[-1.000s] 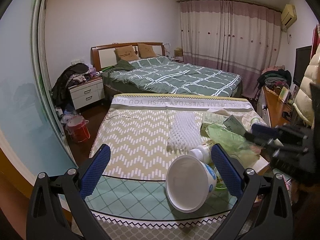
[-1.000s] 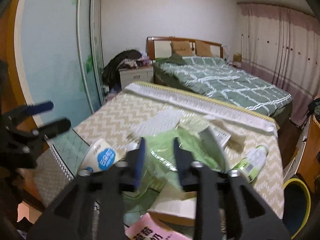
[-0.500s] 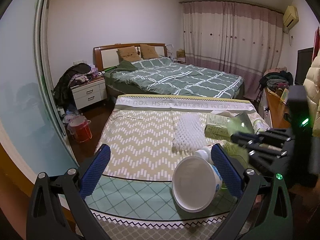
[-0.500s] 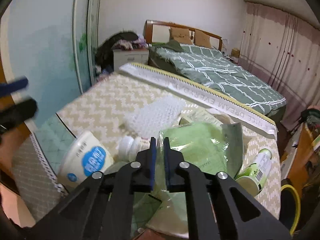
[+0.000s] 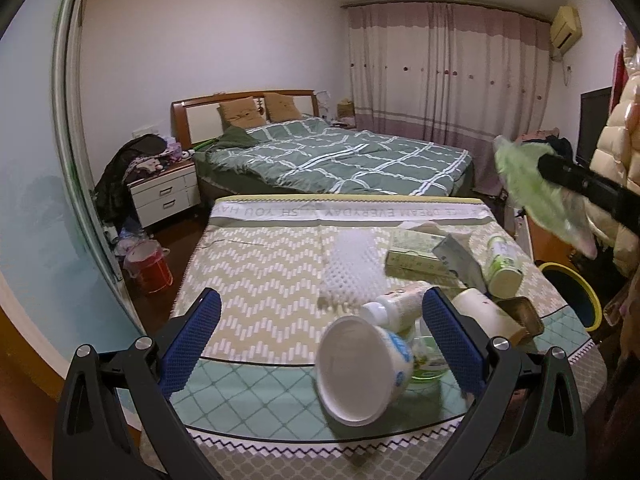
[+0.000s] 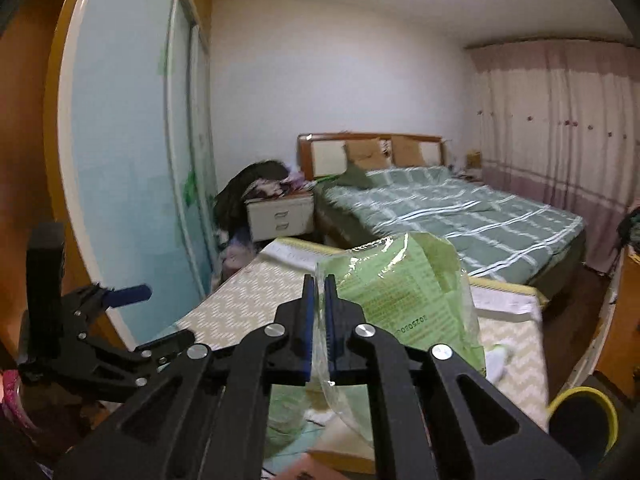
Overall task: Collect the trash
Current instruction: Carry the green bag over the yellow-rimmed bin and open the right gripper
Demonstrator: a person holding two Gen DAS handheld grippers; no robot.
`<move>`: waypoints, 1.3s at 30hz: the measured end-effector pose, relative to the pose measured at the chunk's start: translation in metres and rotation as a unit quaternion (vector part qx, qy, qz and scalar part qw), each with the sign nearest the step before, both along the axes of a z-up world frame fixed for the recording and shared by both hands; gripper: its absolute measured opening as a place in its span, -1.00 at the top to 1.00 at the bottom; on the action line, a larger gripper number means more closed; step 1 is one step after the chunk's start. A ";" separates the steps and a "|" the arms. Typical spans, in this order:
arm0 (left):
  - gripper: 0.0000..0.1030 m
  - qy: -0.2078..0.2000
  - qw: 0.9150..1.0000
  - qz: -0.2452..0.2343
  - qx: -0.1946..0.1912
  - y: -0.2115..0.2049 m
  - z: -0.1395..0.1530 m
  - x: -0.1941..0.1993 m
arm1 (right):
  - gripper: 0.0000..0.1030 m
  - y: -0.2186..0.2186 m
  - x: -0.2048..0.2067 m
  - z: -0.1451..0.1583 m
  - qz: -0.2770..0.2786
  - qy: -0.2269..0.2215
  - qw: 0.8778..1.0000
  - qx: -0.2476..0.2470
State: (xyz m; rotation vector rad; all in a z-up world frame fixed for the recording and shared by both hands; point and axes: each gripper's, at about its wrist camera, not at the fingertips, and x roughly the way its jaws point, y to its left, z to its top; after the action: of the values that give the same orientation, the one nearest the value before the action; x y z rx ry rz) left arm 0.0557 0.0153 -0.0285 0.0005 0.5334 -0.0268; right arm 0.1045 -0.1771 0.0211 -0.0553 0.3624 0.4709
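Observation:
My right gripper [image 6: 319,292] is shut on a green plastic wrapper [image 6: 408,300] and holds it up above the table; wrapper [image 5: 528,188] and gripper arm also show at the right of the left wrist view. My left gripper [image 5: 320,324] is open and empty, low over the table's near edge. Between its fingers lies a tipped white paper bowl [image 5: 360,368]. Behind it are a small white bottle [image 5: 394,306], a white foam net [image 5: 350,268], a green carton [image 5: 416,260] and a green-labelled bottle [image 5: 502,264].
The table [image 5: 260,280] has a zigzag-patterned cloth. A bin with a yellow rim [image 5: 576,300] stands at its right side, also in the right wrist view [image 6: 584,420]. A bed [image 5: 340,160], nightstand [image 5: 164,196] and red bucket [image 5: 150,272] lie beyond.
My right gripper closed on the green wrapper and lifted it off the table, up and to the right. My left gripper stayed open over the bowl.

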 end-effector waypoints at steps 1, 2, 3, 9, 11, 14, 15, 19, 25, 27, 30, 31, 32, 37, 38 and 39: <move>-0.93 0.000 1.000 -0.005 0.000 -0.004 0.000 -0.001 | 0.90 -0.006 0.000 0.000 -0.009 0.000 1.000 0.000; -0.93 0.001 1.000 -0.010 0.000 -0.007 0.000 -0.001 | 0.90 -0.021 0.001 -0.002 -0.029 0.002 1.000 0.000; -0.93 0.003 1.000 -0.019 -0.001 -0.014 -0.002 -0.001 | 0.90 -0.031 0.002 -0.004 -0.041 0.004 0.999 0.000; -0.93 0.018 0.998 -0.059 -0.001 -0.048 -0.010 0.001 | 0.90 -0.119 0.013 -0.031 -0.147 0.038 0.988 0.000; -0.93 0.021 0.997 -0.074 0.002 -0.064 -0.012 0.002 | 0.90 -0.151 0.019 -0.042 -0.178 0.052 0.983 0.005; -0.93 0.024 0.995 -0.092 0.007 -0.081 -0.013 0.001 | 0.90 -0.197 0.029 -0.061 -0.214 0.077 0.974 0.014; -0.93 0.027 0.995 -0.100 0.009 -0.091 -0.014 0.002 | 0.90 -0.205 0.031 -0.068 -0.221 0.080 0.972 0.015; -0.93 0.038 0.992 -0.122 0.018 -0.118 -0.020 0.003 | 0.88 -0.241 0.047 -0.096 -0.244 0.109 0.963 0.019; -0.93 0.055 0.987 -0.145 0.032 -0.145 -0.028 0.006 | 0.59 -0.276 0.063 -0.133 -0.268 0.149 0.951 0.031; -0.93 0.056 0.987 -0.146 0.035 -0.147 -0.029 0.006 | 0.47 -0.283 0.062 -0.138 -0.274 0.152 0.949 0.038; -0.93 0.056 0.988 -0.137 0.038 -0.144 -0.029 0.009 | 0.41 -0.283 0.052 -0.137 -0.278 0.147 0.949 0.042; -0.93 0.057 0.989 -0.134 0.039 -0.141 -0.029 0.009 | 0.39 -0.279 0.050 -0.134 -0.280 0.145 0.948 0.040; -0.93 0.059 0.989 -0.131 0.041 -0.138 -0.029 0.008 | 0.38 -0.276 0.046 -0.131 -0.282 0.142 0.948 0.036; -0.93 0.063 0.992 -0.092 0.056 -0.105 -0.031 0.004 | 0.30 -0.258 0.026 -0.115 -0.272 0.114 0.954 0.048; -0.93 0.063 0.993 -0.082 0.056 -0.097 -0.032 0.004 | 0.29 -0.251 0.022 -0.112 -0.266 0.108 0.956 0.050; -0.93 0.064 0.994 -0.072 0.055 -0.088 -0.032 0.003 | 0.28 -0.246 0.019 -0.110 -0.261 0.103 0.958 0.050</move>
State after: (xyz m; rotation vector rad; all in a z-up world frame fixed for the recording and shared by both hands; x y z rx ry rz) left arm 0.0587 -0.0731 -0.0605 0.1469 0.6623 -0.1395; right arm 0.1233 -0.4231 -0.0885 0.1879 0.5378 -0.0309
